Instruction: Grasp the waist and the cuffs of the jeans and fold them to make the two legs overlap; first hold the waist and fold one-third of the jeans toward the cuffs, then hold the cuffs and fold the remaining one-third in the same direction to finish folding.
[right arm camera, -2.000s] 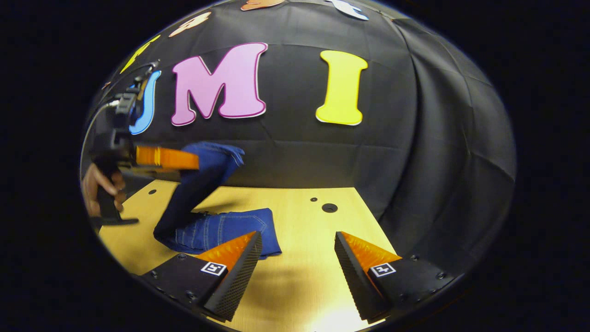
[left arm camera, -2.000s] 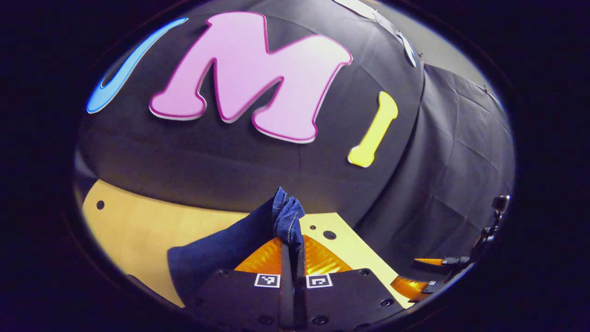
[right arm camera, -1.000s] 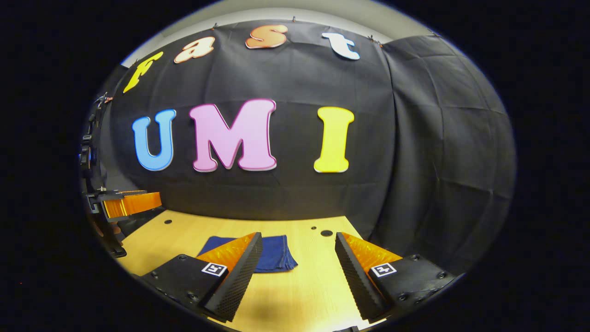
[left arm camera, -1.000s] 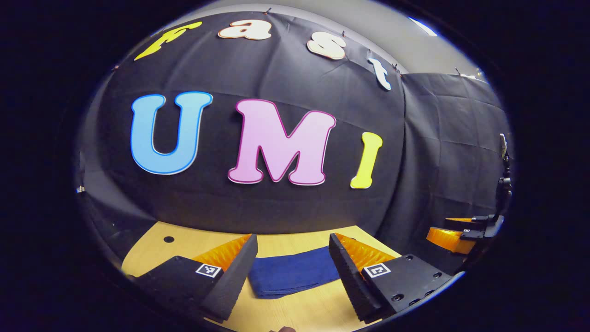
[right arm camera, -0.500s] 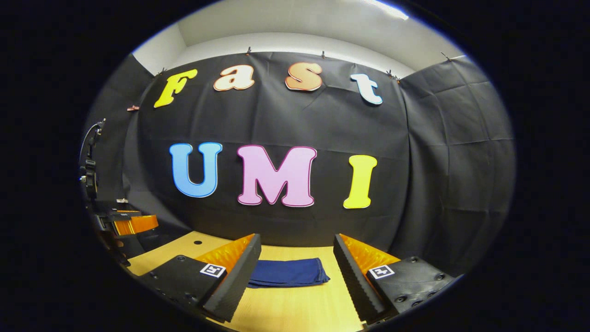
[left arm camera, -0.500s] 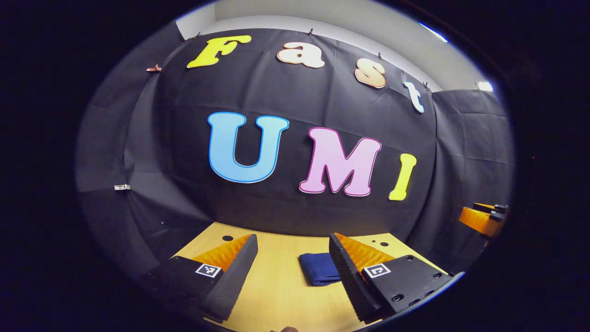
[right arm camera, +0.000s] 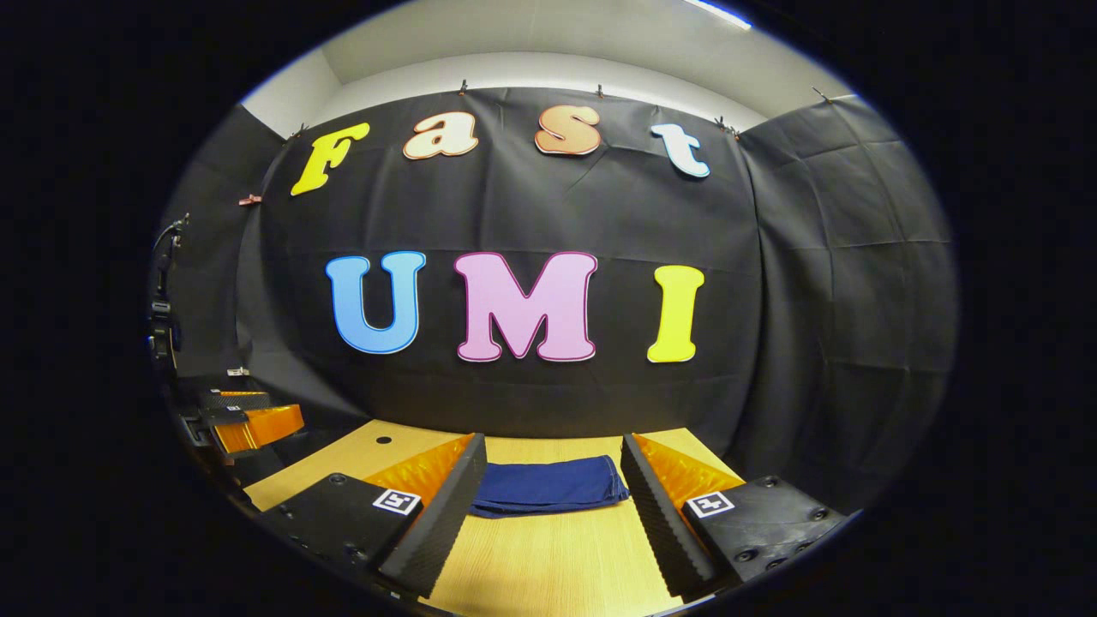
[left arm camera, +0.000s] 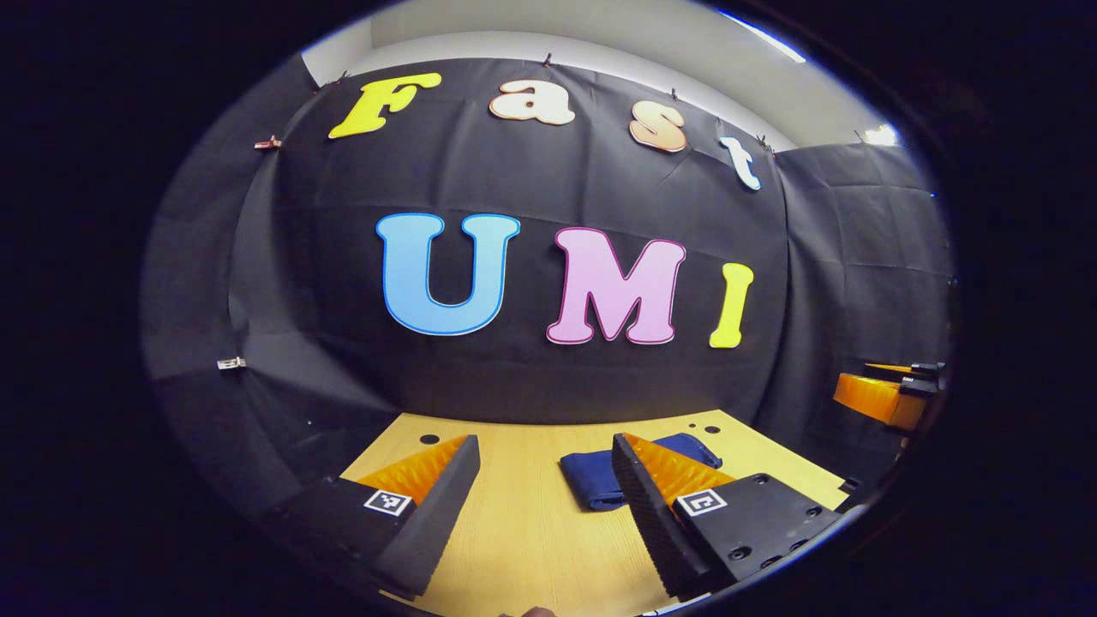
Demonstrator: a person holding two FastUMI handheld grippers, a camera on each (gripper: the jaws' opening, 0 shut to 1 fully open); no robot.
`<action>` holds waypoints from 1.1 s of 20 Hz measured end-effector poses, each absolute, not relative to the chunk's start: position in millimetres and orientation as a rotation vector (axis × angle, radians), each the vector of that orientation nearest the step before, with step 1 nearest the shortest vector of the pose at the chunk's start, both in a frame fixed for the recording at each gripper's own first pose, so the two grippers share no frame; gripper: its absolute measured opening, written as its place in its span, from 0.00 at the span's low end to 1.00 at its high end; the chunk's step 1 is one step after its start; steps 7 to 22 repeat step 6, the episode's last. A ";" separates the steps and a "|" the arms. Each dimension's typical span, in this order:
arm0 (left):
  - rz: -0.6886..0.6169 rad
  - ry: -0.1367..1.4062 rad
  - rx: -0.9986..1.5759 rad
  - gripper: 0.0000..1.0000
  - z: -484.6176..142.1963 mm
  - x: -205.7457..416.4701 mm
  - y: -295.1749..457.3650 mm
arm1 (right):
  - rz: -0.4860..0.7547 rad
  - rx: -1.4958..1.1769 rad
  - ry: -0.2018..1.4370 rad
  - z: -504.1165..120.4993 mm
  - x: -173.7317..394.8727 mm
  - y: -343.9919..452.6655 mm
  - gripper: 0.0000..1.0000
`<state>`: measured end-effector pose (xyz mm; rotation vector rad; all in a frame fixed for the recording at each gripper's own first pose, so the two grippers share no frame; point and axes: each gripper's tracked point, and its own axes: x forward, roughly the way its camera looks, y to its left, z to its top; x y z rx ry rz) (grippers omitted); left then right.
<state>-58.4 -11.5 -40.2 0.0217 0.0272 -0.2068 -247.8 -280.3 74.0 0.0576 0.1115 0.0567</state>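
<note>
We hold the left gripper (left arm camera: 544,480) wide apart and bare above the table (left arm camera: 514,548), and in the left gripper view the jeans (left arm camera: 591,480) lie as a small folded bundle just right of the gap, partly behind the right finger. The right gripper (right arm camera: 553,480) is spread wide too, gripping nothing, with the jeans (right arm camera: 548,484) flat on the table (right arm camera: 548,557) between its fingers and farther off. The folding looks finished to us, so the risk is a low sweep: a finger catching the top layer could drag it open. The left gripper view shows the bundle's rounded left end, where the layers seem stacked, though it is too small to count them, and the right gripper (left arm camera: 883,398) far right. The right gripper view shows the bundle's full width and the left gripper (right arm camera: 248,424) far left.
</note>
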 end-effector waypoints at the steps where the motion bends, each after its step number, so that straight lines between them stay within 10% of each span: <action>1: -0.207 0.019 0.028 0.96 -38.7 -60.1 -11.6 | 0.059 0.054 0.110 76.2 -249.5 -279.2 0.96; 22: -0.227 0.009 0.049 0.96 -35.6 -65.3 -13.9 | 0.053 0.051 0.094 78.9 -255.5 -281.0 0.96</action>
